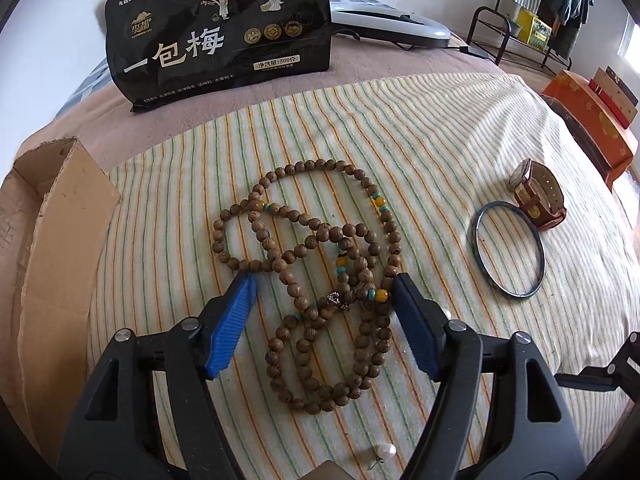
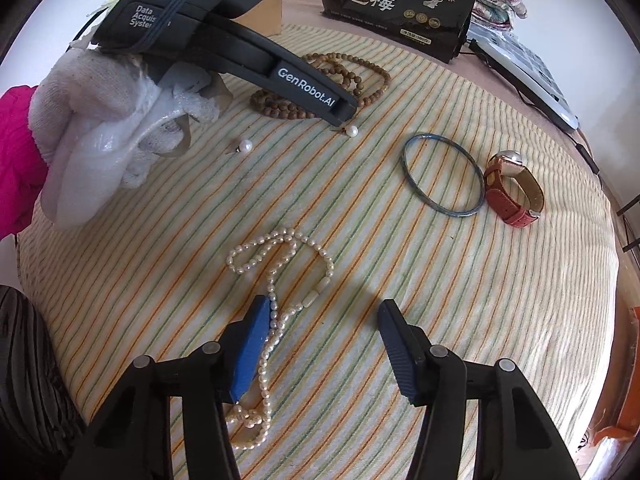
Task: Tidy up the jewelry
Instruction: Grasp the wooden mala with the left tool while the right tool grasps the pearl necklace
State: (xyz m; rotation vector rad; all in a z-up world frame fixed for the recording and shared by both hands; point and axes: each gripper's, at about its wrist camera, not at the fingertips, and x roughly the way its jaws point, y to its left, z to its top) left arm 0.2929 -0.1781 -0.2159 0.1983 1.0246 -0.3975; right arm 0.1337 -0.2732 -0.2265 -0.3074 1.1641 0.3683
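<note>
Striped cloth (image 1: 400,140) on bed, bare stretch beyond jaws. Left gripper (image 1: 324,300) jaws wide, straddling wooden bead strand (image 1: 320,264). Right gripper (image 2: 324,320) jaws wide, empty; pearl necklace (image 2: 276,280) touching its left jaw.

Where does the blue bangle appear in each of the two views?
Left wrist: bangle at right of middle, flat on the striped cloth, just below the watch.
Right wrist: bangle at upper right of middle, left of the watch.
Shared landmark: the watch.
</note>
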